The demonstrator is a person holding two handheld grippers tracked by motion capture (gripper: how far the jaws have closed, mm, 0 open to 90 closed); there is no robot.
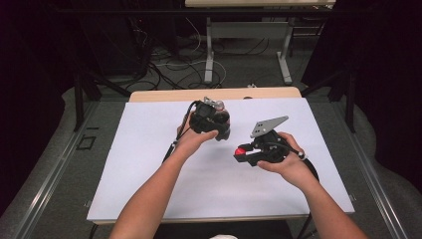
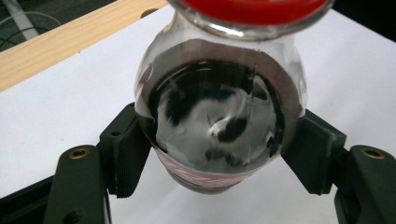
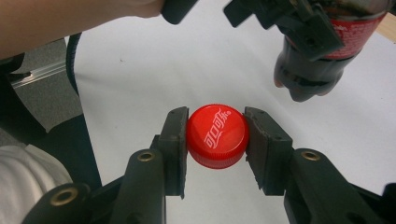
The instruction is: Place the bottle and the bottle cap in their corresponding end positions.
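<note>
Cola bottle clamped in the left gripper, its red cap pinched in the right, both above the white bench.

From above, the left gripper (image 1: 211, 121) hides most of the bottle (image 1: 215, 105) over the bench (image 1: 149, 164). The left gripper view shows fingers (image 2: 123, 154) clamped on the bottle's clear shoulder, dark cola inside. The right gripper (image 3: 216, 140) view shows its fingers (image 3: 175, 147) pressing the red cap (image 3: 217, 135), white script uppermost, the bottle's base up right.

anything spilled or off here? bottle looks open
No spill shows on the white table cover. The red cap is off, clamped between the right gripper fingers. The left gripper holds the cola bottle lifted and tilted, neck open, dark liquid inside. That is the only spill risk.
</note>
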